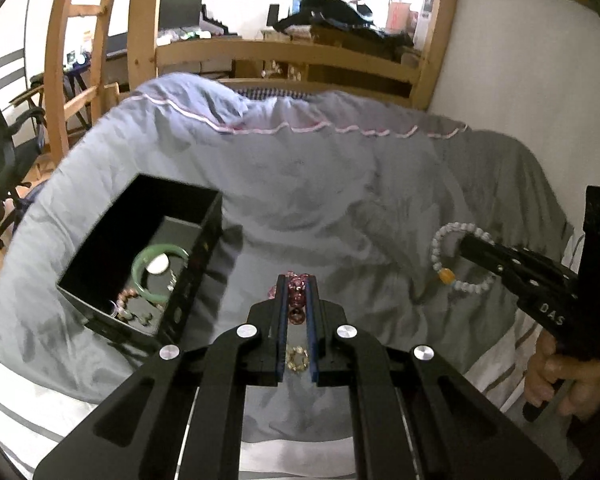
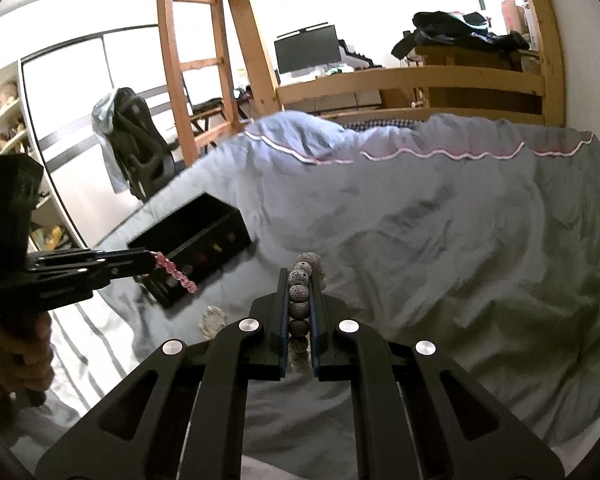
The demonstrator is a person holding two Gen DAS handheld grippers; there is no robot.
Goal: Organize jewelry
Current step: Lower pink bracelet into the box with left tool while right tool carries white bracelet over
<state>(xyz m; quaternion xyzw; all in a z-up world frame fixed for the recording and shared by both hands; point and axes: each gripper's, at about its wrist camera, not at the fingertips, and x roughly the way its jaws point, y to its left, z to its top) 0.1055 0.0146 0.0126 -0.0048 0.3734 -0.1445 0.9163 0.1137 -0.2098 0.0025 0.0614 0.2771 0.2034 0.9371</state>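
My left gripper (image 1: 297,280) is shut on a dark pink bead bracelet (image 1: 296,296), held above the grey quilt; from the right wrist view the same gripper (image 2: 150,261) shows with the pink bracelet (image 2: 178,276) dangling from its tip. My right gripper (image 2: 303,276) is shut on a pale speckled bead bracelet (image 2: 300,292), which in the left wrist view hangs as a grey-white loop with an amber bead (image 1: 446,264) from that gripper (image 1: 466,242). A black open box (image 1: 208,240) lies left on the bed, with a green bangle (image 1: 156,272) and beaded pieces inside.
A small gold-coloured bracelet (image 1: 297,358) lies on the quilt (image 1: 340,184) below my left gripper's fingers, seen blurred in the right wrist view (image 2: 213,322). A wooden bed frame (image 1: 284,54) and a desk stand behind, an office chair (image 2: 136,148) to the left.
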